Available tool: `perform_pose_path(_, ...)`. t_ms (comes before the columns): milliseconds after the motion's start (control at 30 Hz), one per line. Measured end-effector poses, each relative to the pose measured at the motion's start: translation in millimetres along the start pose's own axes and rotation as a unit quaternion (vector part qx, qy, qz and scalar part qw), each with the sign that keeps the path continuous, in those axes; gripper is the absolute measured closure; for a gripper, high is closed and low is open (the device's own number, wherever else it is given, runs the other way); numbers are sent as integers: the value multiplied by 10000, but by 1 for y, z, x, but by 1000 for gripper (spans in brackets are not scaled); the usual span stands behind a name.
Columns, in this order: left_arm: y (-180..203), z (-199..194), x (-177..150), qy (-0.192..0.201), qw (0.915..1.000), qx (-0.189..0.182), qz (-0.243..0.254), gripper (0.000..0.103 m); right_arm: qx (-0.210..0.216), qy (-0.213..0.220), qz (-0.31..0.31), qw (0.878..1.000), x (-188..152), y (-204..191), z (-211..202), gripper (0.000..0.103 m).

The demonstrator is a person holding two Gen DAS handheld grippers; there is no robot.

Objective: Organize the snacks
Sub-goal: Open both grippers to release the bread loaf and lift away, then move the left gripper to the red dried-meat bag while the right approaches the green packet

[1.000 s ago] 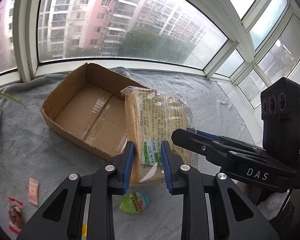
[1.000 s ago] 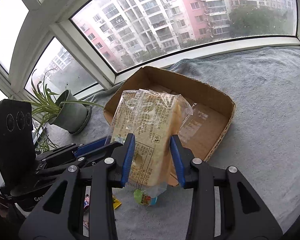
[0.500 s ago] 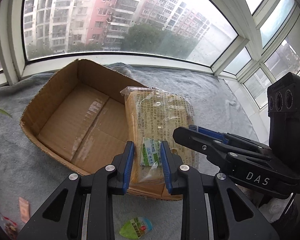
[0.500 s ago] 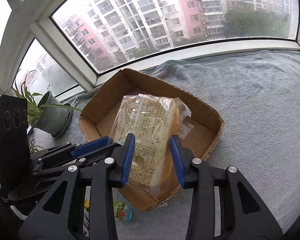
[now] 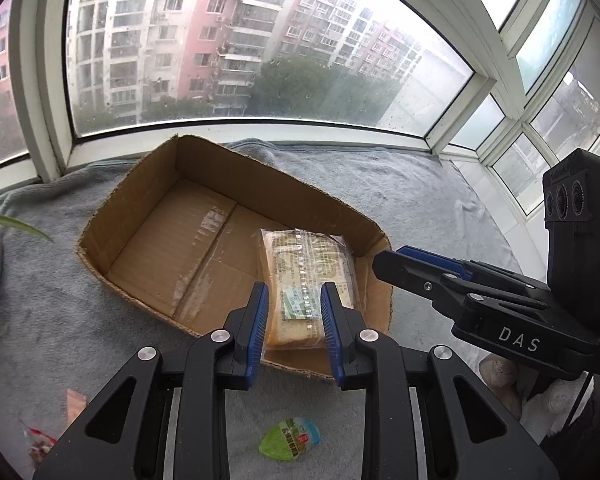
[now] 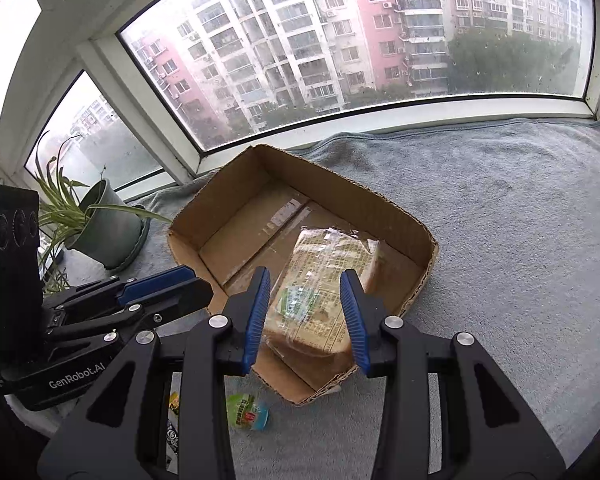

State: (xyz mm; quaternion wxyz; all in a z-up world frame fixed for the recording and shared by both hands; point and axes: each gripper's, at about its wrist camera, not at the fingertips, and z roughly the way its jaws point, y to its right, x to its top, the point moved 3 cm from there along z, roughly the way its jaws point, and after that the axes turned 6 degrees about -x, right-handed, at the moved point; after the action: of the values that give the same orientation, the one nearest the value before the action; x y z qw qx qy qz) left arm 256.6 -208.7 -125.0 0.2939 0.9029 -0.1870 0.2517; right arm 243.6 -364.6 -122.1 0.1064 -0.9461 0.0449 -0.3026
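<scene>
A clear-wrapped bread package [image 5: 306, 276] [image 6: 328, 272] lies in the near right corner of an open cardboard box [image 5: 260, 188] [image 6: 312, 180], far end down on the floor. Its near end, with a green label, sits between the blue pads of my left gripper [image 5: 294, 290], whose jaws are nearly together. My right gripper [image 6: 304, 276] straddles the same end from the other side, with its jaws a little wider. The loaf is wider than either gap and runs behind the fingers. Each gripper shows in the other's view, with the left gripper [image 6: 198, 286] left of the loaf and the right gripper [image 5: 384, 260] right of it.
A small green snack pack [image 5: 290, 444] [image 6: 248, 416] lies on the grey blanket [image 6: 520, 240] in front of the box. Red and orange wrappers [image 5: 40, 440] lie at the near left. A potted plant [image 6: 108, 228] stands left of the box. Window frames close off the back.
Both grippers carried the bread forward over the box's near wall. Its far end went from raised to lying on the box floor. The two grippers drew slightly apart.
</scene>
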Motion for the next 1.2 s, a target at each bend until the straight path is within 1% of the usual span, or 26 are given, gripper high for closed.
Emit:
perform_pose_path(133,3,-24,-5,96,9999,35,107,79,68,95,-154,9998,-8,-12,-18,64)
perform_pose_path(200,2,-39,-11,136,9997,108,181,79,88,121,-238,9996,-15,-18,-27,63)
perform_pose_path(267,-2,-55,-16,209,9995,154,159,79,120,131,-330,9993,-24,-24,-34,63)
perform_pose_path(300,-4,-63,-20,247,9994,166,147,79,127,133,-378,9991,-28,-27,-37,61)
perform_pose_path(333,-7,-71,-23,278,9993,209,146,77,138,140,-429,9989,-33,-30,-41,54)
perform_pose_path(367,-10,-80,-28,317,9990,269,148,77,142,159,-482,9986,-38,-32,-45,50)
perform_pose_path(400,-12,-88,-33,341,9987,339,159,77,140,184,-552,9982,-43,-36,-49,41)
perform_pose_path(433,-15,-97,-39,361,9984,397,166,77,131,203,-639,9977,-49,-40,-52,38)
perform_pose_path(467,-17,-104,-44,383,9982,435,171,77,97,204,-727,9971,-55,-44,-54,38)
perform_pose_path(533,-21,-120,-57,442,9975,519,164,69,9,202,-874,9960,-65,-50,-57,38)
perform_pose_path(600,-27,-134,-71,485,9969,609,109,66,-23,189,-951,9953,-76,-54,-60,38)
perform_pose_path(733,-40,-153,-101,475,9963,708,-111,64,-63,110,-1059,9943,-95,-61,-59,37)
perform_pose_path(800,-44,-158,-117,434,9961,749,-195,62,-87,67,-1099,9939,-104,-64,-58,35)
perform_pose_path(833,-46,-160,-124,414,9959,769,-239,59,-92,38,-1107,9938,-109,-65,-56,30)
perform_pose_path(900,-49,-161,-141,346,9956,811,-324,54,-126,-2,-1111,9937,-117,-67,-52,27)
perform_pose_path(1000,-50,-157,-164,203,9956,761,-503,54,-209,-99,-1134,9933,-130,-68,-45,27)
perform_pose_path(1067,-49,-153,-182,78,9953,747,-611,50,-322,-149,-1188,9923,-137,-68,-39,27)
perform_pose_path(1100,-48,-150,-190,6,9948,802,-624,45,-372,-169,-1212,9918,-141,-68,-36,27)
perform_pose_path(1200,-42,-141,-212,-156,9939,899,-617,45,-412,-289,-1198,9915,-151,-67,-25,27)
